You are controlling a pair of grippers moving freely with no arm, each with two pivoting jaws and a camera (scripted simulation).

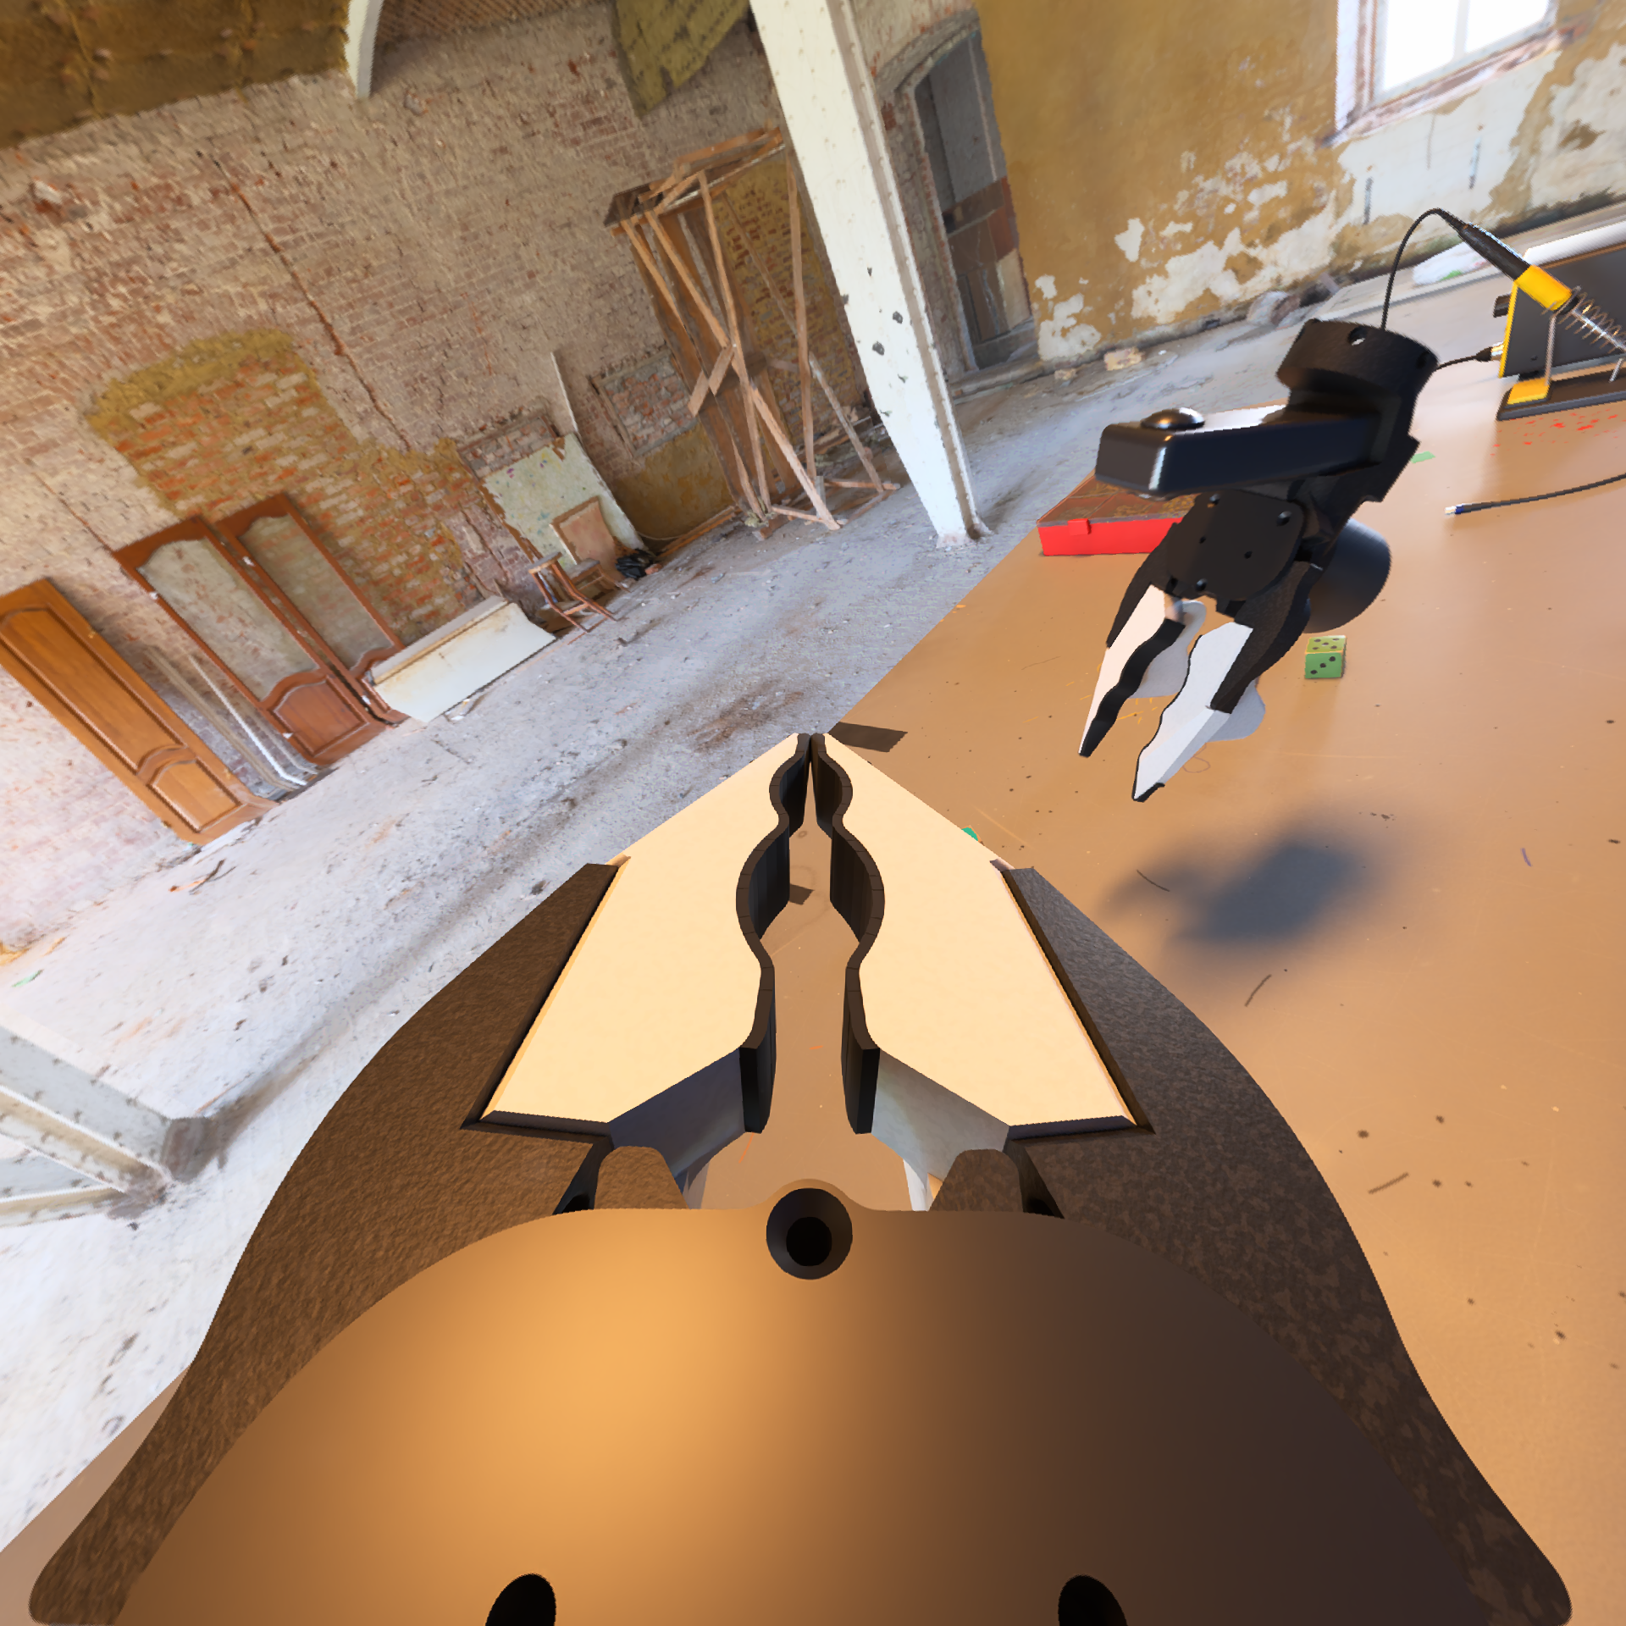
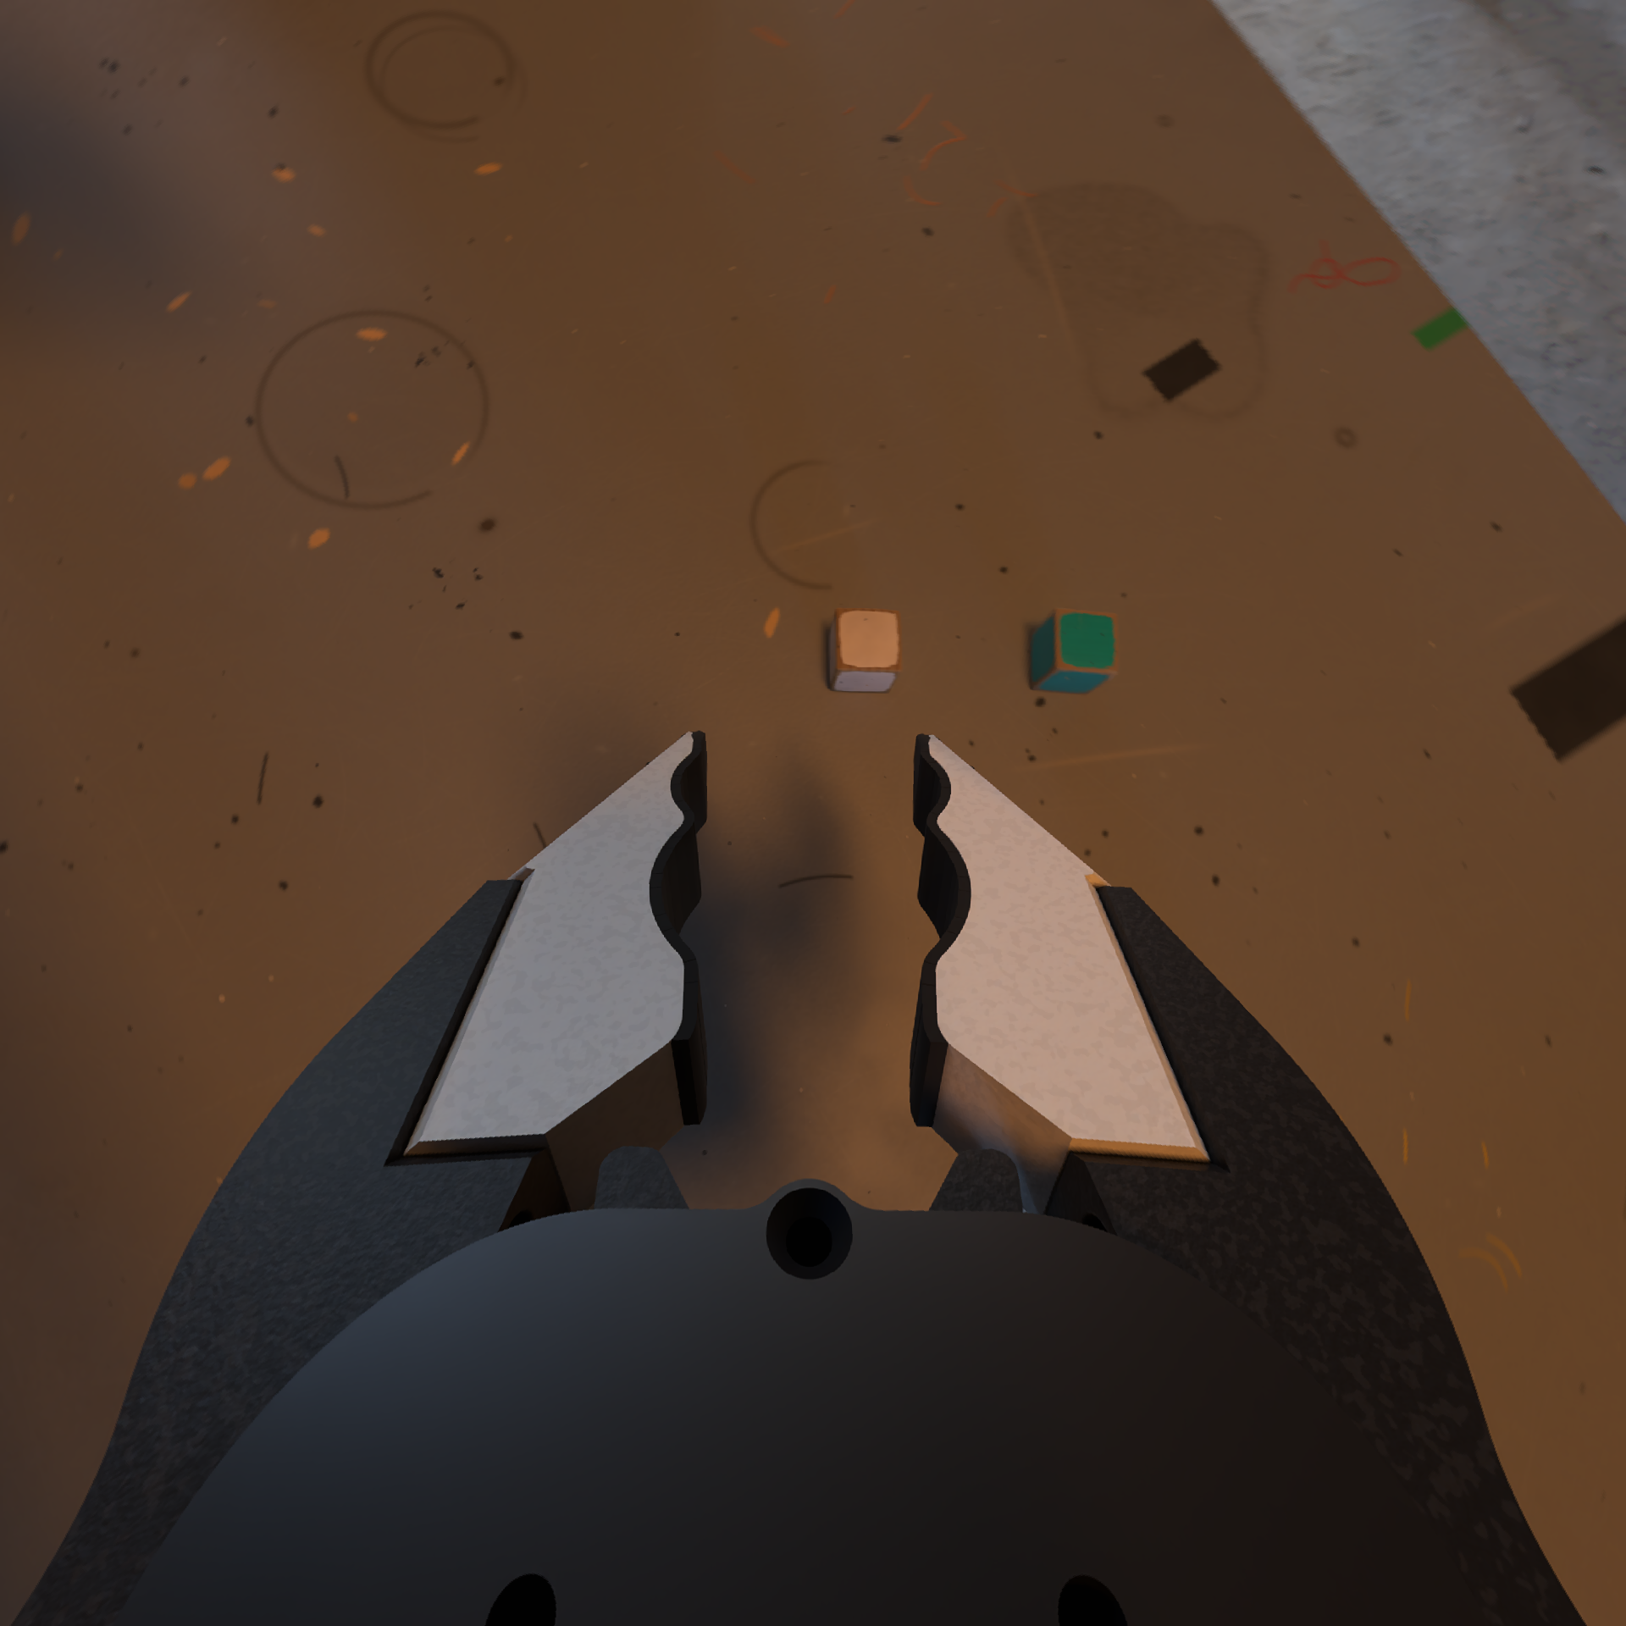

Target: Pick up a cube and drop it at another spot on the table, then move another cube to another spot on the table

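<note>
In the right wrist view a pale orange-white cube (image 2: 865,649) and a green and teal cube (image 2: 1073,651) sit side by side on the brown table (image 2: 528,616). My right gripper (image 2: 809,748) is open and empty, above the table, with the pale cube just beyond its tips. My left gripper (image 1: 809,743) is shut and empty, pointing at the table's edge. The right gripper also shows in the left wrist view (image 1: 1117,770), hovering above the table. A green die (image 1: 1324,657) lies behind it.
A red flat box (image 1: 1100,528) lies near the table's far edge. A yellow and black soldering station (image 1: 1557,343) with a cable (image 1: 1531,499) stands at the far right. Dark tape patches (image 2: 1179,369) and a green tape scrap (image 2: 1440,327) mark the tabletop. The floor drops off beyond the table edge (image 2: 1496,176).
</note>
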